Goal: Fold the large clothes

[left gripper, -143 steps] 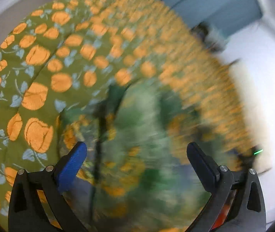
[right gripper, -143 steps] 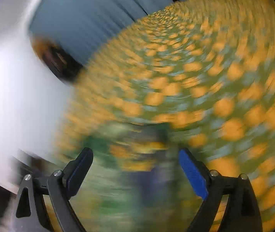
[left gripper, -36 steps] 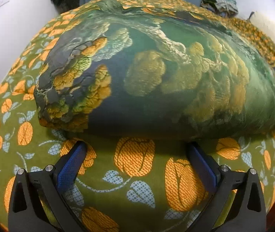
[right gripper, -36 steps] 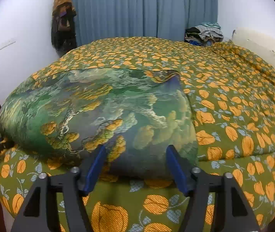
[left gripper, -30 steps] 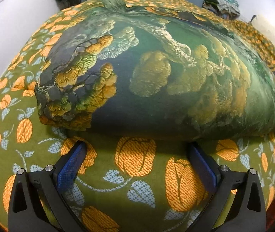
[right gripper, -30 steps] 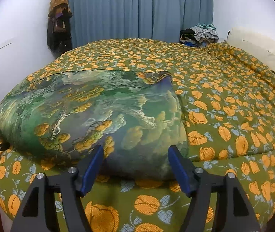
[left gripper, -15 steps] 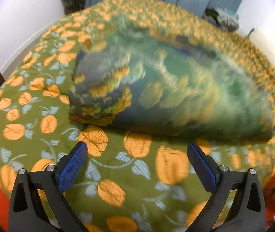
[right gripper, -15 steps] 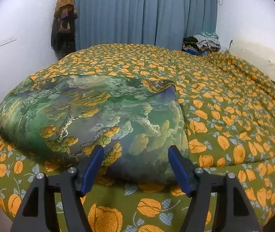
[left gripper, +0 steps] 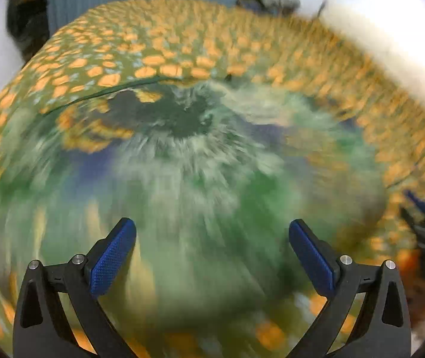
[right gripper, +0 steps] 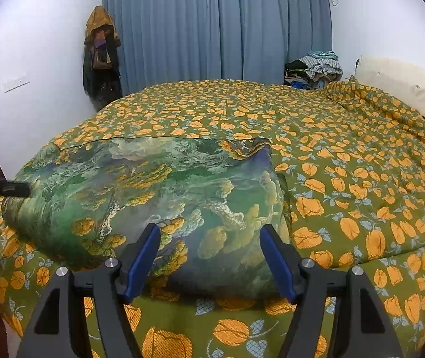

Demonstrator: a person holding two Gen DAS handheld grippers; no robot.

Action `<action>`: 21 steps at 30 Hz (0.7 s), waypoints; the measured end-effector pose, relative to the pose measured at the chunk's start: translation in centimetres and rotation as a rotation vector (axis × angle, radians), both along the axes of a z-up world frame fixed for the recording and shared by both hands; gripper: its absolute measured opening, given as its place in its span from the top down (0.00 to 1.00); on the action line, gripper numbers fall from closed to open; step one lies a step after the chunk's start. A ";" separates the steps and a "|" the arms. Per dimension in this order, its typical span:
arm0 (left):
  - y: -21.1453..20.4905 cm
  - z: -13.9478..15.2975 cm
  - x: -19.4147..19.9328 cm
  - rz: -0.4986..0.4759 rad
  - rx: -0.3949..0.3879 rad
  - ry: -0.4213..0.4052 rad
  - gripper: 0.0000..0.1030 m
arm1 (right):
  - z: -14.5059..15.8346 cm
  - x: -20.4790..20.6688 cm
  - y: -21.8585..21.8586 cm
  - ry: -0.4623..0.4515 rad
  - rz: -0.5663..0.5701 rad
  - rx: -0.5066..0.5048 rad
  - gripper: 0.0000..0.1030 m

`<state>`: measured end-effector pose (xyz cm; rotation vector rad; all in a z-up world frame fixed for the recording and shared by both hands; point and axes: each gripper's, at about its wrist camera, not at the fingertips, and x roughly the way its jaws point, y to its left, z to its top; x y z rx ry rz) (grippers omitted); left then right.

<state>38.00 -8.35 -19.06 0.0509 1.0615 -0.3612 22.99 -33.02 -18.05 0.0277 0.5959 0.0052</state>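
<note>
Bed carries the garment near its front-left corner, already folded into a flat rectangle, top-right corner rumpled; likely one more fold or a tidy-up left. Right gripper and left gripper: both jaws apart, holding nothing

— What's different from a second ago?
— The left gripper has swung from the near bed edge to over the folded green garment — jaws apart, empty.
</note>
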 end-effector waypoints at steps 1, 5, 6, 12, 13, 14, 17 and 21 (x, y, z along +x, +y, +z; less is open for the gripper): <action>-0.3 -0.6 1.4 0.004 0.027 0.017 0.00 | 0.0 0.0 -0.2 -0.001 0.000 0.004 0.32; -0.8 -0.8 8.6 0.072 0.052 0.048 0.00 | 0.0 0.1 -1.0 0.005 -0.006 0.037 0.31; -0.8 -0.7 10.2 0.105 0.052 0.048 0.00 | -0.1 0.2 -1.1 0.010 -0.006 0.046 0.31; -1.4 -1.0 12.4 0.146 0.021 0.060 0.01 | -0.4 0.4 -1.6 0.025 -0.008 0.064 0.31; -1.2 -0.9 11.9 0.130 0.017 0.059 0.01 | -0.4 0.2 -1.6 0.021 -0.008 0.064 0.31; -1.3 -0.8 10.8 0.103 0.012 0.056 0.01 | -0.3 0.1 -1.7 0.015 -0.008 0.065 0.31; -0.9 -0.3 7.1 0.044 0.013 0.043 0.01 | -0.2 0.2 -1.8 0.007 -0.013 0.062 0.31; -0.4 0.3 1.0 -0.044 0.055 -0.011 0.01 | -0.3 0.7 -1.7 0.008 -0.038 0.063 0.31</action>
